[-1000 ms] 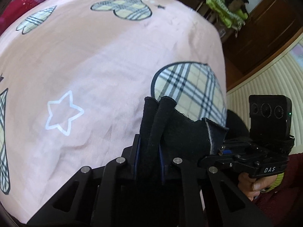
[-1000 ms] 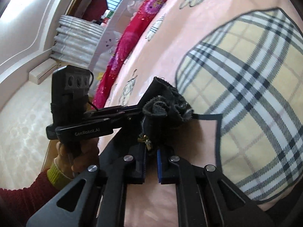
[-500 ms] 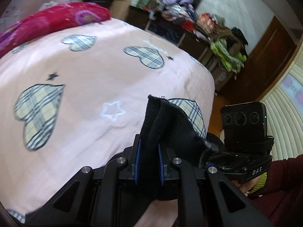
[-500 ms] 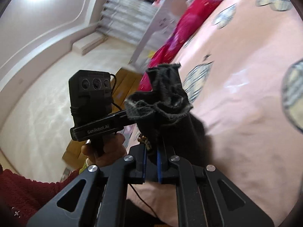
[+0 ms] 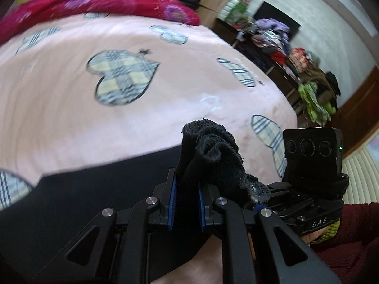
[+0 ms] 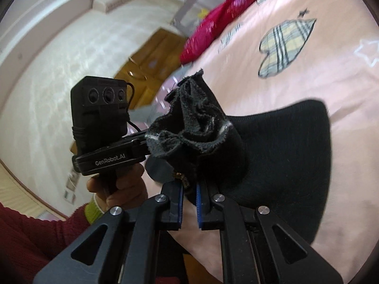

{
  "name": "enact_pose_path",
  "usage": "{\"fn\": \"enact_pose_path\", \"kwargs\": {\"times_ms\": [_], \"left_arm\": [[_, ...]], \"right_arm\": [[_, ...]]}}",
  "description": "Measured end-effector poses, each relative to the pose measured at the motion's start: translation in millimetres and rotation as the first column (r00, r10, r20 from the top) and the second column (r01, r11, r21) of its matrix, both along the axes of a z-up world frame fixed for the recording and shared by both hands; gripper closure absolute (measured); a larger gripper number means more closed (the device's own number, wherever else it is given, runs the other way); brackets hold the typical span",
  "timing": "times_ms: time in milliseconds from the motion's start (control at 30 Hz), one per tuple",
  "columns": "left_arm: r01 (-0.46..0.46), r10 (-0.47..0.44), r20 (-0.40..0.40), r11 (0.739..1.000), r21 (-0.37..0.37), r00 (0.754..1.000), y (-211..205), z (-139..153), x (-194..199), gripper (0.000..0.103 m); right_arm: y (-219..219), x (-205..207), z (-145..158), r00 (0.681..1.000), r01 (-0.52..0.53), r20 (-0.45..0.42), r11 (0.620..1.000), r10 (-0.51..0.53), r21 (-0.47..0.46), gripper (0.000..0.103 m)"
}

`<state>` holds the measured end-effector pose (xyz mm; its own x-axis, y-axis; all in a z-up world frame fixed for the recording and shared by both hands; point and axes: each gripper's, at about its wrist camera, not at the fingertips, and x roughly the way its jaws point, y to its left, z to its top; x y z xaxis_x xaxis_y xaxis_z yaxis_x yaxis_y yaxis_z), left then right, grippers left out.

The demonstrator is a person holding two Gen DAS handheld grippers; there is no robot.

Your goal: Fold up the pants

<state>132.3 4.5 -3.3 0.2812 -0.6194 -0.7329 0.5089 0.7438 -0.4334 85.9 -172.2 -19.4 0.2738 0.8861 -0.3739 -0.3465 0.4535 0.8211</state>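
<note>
The black pants (image 5: 78, 201) hang from both grippers above a pink bedspread (image 5: 71, 123) with plaid hearts. My left gripper (image 5: 186, 203) is shut on a bunched edge of the pants (image 5: 210, 156) that sticks up between its blue pads. My right gripper (image 6: 188, 203) is shut on another bunched edge (image 6: 196, 127), with the rest of the pants (image 6: 289, 156) spread out to its right over the bed. The two grippers are close together; the right one (image 5: 312, 189) shows at the right of the left wrist view, the left one (image 6: 104, 127) at the left of the right wrist view.
A red floral quilt (image 5: 99, 4) lies along the far side of the bed. A dark table with heaps of clothes (image 5: 289, 54) stands beyond the bed's right end. A wooden door (image 5: 355, 108) and a radiator (image 5: 364, 175) are at right.
Both grippers have lifted and tilted up from the bedspread, still shut on the pants. More black cloth now shows spread below them, and the far side of the bed has come into view.
</note>
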Motion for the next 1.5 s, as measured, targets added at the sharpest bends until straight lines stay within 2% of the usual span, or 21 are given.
{"fn": "enact_pose_path", "kwargs": {"times_ms": [300,467,567,633,733,1200,1300,1500], "left_arm": [[-0.117,0.117,-0.031,0.993,0.027,0.993,26.6,-37.2,-10.3,0.092],[-0.209,0.210,-0.069,0.978,0.022,0.975,47.9,-51.1,-18.6,0.091],[-0.271,0.271,-0.073,0.962,0.004,0.960,63.2,-52.6,-28.0,0.091],[-0.315,0.314,-0.068,0.949,-0.002,0.947,72.6,-49.4,-35.6,0.089],[-0.384,0.383,-0.059,0.923,0.000,0.922,87.8,-43.8,-46.2,0.088],[-0.608,0.606,-0.052,0.793,-0.040,0.794,158.3,-27.2,-93.4,0.080],[-0.660,0.658,-0.057,0.749,-0.053,0.751,174.5,-24.4,-102.8,0.068],[-0.751,0.749,-0.059,0.657,-0.061,0.660,203.3,-17.6,-127.6,0.061]], "right_arm": [[34.9,11.6,-20.6,0.996,-0.081,-0.040,0.982,0.076,-0.171,0.091],[47.0,15.2,-20.0,0.995,-0.098,-0.034,0.966,0.093,-0.237,0.088],[50.8,15.3,-21.4,0.994,-0.109,-0.038,0.965,0.103,-0.240,0.078],[53.1,14.6,-18.9,0.993,-0.121,-0.033,0.964,0.117,-0.238,0.064],[62.4,15.0,-12.2,0.989,-0.148,-0.024,0.962,0.146,-0.231,0.049],[102.5,25.8,13.6,0.966,-0.242,0.035,0.941,0.257,-0.235,0.048],[110.1,24.4,18.2,0.958,-0.264,0.047,0.935,0.283,-0.236,0.048],[126.1,31.9,25.9,0.946,-0.289,0.070,0.923,0.316,-0.256,0.048]]}}
